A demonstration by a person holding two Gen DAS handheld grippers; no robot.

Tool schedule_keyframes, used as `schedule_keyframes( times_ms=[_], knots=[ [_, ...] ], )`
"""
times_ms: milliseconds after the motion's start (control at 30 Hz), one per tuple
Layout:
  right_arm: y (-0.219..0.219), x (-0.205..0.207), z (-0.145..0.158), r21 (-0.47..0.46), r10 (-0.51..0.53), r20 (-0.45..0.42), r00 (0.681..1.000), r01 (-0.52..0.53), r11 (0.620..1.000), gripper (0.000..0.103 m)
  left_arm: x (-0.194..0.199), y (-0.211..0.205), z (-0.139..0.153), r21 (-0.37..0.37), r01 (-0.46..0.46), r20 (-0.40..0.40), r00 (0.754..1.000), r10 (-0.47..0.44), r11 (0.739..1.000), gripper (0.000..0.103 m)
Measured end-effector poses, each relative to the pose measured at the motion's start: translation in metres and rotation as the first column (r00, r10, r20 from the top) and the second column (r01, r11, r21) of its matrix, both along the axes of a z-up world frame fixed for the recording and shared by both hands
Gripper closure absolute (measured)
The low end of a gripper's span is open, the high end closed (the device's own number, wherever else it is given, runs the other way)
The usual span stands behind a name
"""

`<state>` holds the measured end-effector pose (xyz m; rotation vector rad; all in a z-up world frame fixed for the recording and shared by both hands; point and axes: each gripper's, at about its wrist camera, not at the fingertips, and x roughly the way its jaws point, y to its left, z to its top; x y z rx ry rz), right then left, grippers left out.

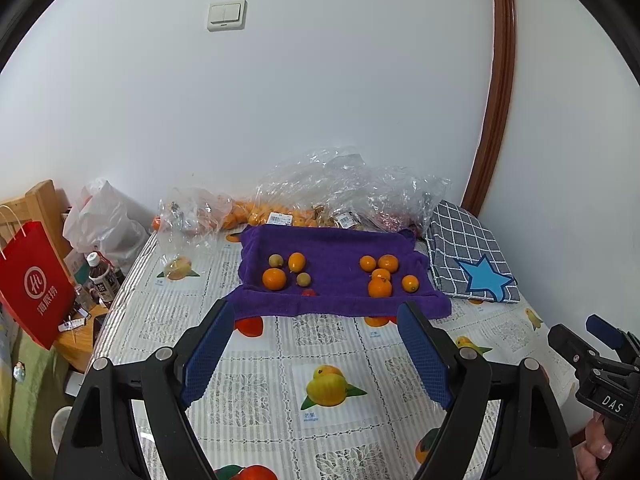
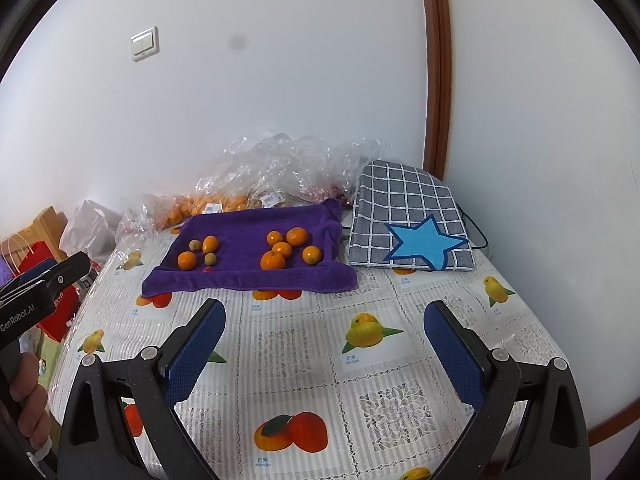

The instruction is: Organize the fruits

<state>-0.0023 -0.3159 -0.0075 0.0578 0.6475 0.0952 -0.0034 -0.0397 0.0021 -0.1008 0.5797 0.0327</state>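
The left gripper (image 1: 316, 312) and right gripper (image 2: 324, 312) both hover with jaws spread wide and nothing between them, above a tablecloth (image 1: 256, 364) printed with fruit. Ahead, a purple towel (image 1: 332, 280) carries 2 groups of fruit: 4 on the left (image 1: 282, 270) and 5 oranges on the right (image 1: 382, 276). Nothing lies between the grippers and the towel. Crumpled clear bags of fruit (image 1: 320, 196) crowd the wall behind it, a checked cloth with a blue star (image 1: 468, 260) sits just right, and a red paper bag (image 1: 34, 280) stands off the table's left edge.
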Motion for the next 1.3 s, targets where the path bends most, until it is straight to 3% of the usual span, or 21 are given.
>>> schedule_keyframes(
  times_ms=[1300],
  knots=[
    [0.0016, -0.0046, 0.0024, 0.007, 0.011, 0.012, 1.000, -0.011, 1.000, 0.004, -0.0038, 0.0048, 0.0003, 0.001, -0.010, 0.006, 1.000, 0.010, 1.000, 0.020]
  ],
)
